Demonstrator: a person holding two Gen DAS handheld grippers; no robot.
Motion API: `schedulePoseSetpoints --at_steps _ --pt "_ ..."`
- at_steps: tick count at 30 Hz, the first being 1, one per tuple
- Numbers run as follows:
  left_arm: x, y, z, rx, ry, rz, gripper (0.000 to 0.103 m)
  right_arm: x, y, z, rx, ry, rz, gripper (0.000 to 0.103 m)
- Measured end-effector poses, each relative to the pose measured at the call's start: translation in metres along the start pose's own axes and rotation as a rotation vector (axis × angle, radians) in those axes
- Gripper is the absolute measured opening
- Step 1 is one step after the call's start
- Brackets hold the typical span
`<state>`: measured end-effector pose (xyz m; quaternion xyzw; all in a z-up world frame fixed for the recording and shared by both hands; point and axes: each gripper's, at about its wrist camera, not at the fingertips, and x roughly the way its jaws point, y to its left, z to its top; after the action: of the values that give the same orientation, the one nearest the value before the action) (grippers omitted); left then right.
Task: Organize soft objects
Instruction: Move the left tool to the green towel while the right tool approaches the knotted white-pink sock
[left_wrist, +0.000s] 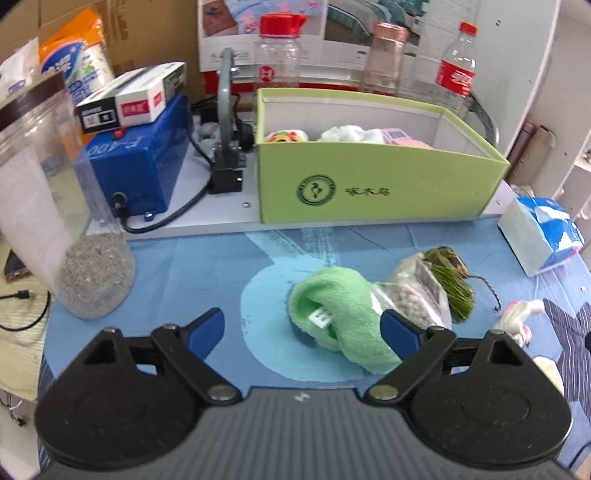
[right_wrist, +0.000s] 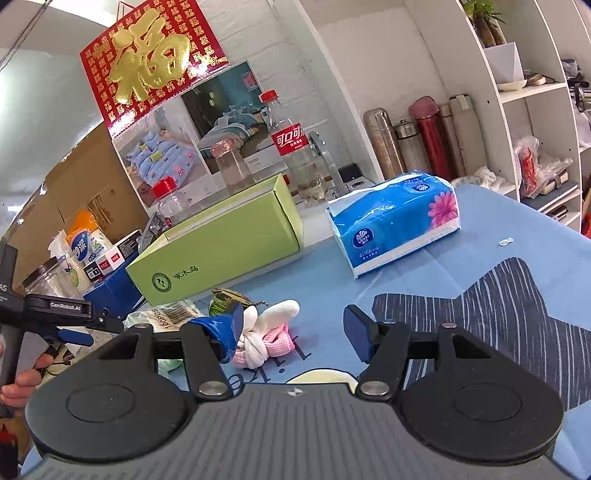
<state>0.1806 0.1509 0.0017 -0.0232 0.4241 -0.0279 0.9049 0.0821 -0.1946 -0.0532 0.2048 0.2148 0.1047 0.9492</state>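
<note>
In the left wrist view, the left gripper (left_wrist: 303, 328) is hanging over the blue tablecloth (left_wrist: 177, 273) with its two blue-tipped fingers standing wide apart and nothing gripped. One fluffy green towel (left_wrist: 340, 314), rolled into a soft lump, is lying between the fingers, its near end just beside the right one. Right of it, one clear crinkled bag of small white beads (left_wrist: 413, 291) is touching one tasselled green ornament (left_wrist: 450, 273). One green cardboard box (left_wrist: 376, 188), open-topped, is standing far behind them, with three soft items showing inside. One tall clear plastic jar (left_wrist: 55, 206) is rising at the left.

In the right wrist view, the right gripper (right_wrist: 295, 332) is holding its jaws partly apart, gripping nothing. One knotted pink-and-white fabric toy (right_wrist: 266, 332) is lying on the cloth just beyond the left finger (right_wrist: 225, 328), not clamped. One glossy blue tissue pack (right_wrist: 391, 221) is sitting far right, beside the green box.
</note>
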Motion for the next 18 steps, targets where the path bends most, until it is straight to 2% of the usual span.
schedulePoseSetpoints --at_steps 4,7,10,11,13,15,16,18 --pt "0.020 -0.007 0.000 0.028 0.054 -0.015 0.093 0.005 -0.003 -0.001 0.019 0.010 0.004 0.046" --pt "0.036 -0.002 -0.004 0.009 0.088 0.026 0.093 0.003 -0.004 -0.001 0.022 0.008 0.004 0.046" --pt "0.036 0.017 -0.008 -0.047 0.072 0.079 0.093 0.000 -0.004 0.003 0.021 -0.002 -0.009 0.046" --pt "0.034 0.023 -0.009 -0.054 0.064 0.113 0.093 -0.001 -0.004 0.004 0.019 -0.004 -0.013 0.046" --pt "0.033 0.038 -0.012 -0.045 0.047 0.259 0.093 -0.003 -0.005 0.007 0.019 -0.017 -0.024 0.046" --pt "0.032 0.057 -0.013 -0.054 0.054 0.353 0.093 -0.003 -0.004 0.009 0.023 -0.026 -0.021 0.046" --pt "0.028 0.066 -0.014 -0.077 0.052 0.356 0.093 -0.003 -0.004 0.010 0.024 -0.028 -0.020 0.046" --pt "0.013 0.080 -0.015 -0.128 0.026 0.293 0.093 -0.002 -0.001 0.012 0.016 -0.032 -0.017 0.046"
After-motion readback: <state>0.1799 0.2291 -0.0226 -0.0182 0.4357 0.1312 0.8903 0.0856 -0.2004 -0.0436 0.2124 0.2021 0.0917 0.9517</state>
